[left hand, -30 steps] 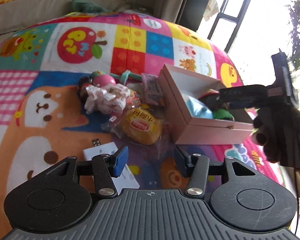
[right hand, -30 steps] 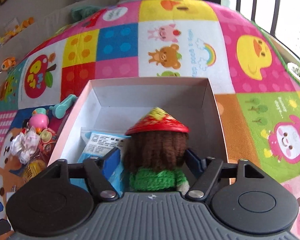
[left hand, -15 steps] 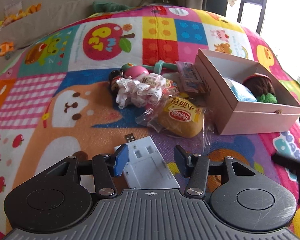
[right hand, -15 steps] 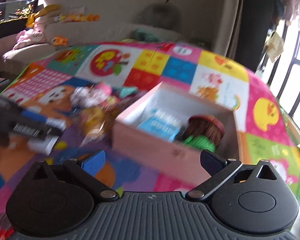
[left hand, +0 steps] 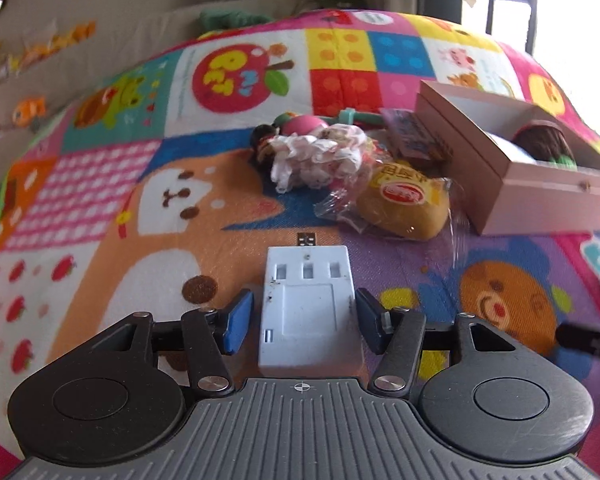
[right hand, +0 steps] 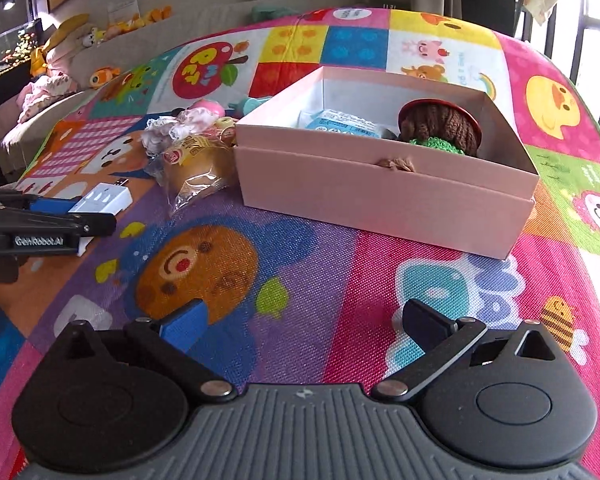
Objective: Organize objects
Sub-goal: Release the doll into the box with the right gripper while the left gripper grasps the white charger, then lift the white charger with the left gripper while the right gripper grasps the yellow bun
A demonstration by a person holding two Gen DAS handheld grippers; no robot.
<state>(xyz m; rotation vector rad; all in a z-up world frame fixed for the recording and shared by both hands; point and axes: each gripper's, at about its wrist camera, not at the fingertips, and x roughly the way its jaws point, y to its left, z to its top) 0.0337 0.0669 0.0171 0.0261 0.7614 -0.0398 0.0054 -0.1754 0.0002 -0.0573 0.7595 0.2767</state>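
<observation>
Since the earlier frame the left gripper [left hand: 304, 316] has dropped to straddle the white adapter [left hand: 309, 304] on the play mat [left hand: 100, 216], jaws opening, not touching; the right gripper [right hand: 302, 326] has withdrawn from the pink box [right hand: 380, 196], jaws wide and empty. The adapter looks rigid, light and smooth, best pinched across its long sides; the box lies at two o'clock beyond it.

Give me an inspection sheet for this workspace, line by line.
Surface: patchwork play mat, bright cartoon squares.
Job's things: pink box holds a knitted doll and blue packet; white adapter and wrapped bun lie outside.
Clutter: small toys and crumpled lace beside the box.
Grippers: left claw opening, straddling the adapter without pressing; right claw open, empty.
Cables: nothing seen.
Surroundings: sofa with plush toys, framed pictures, window.
</observation>
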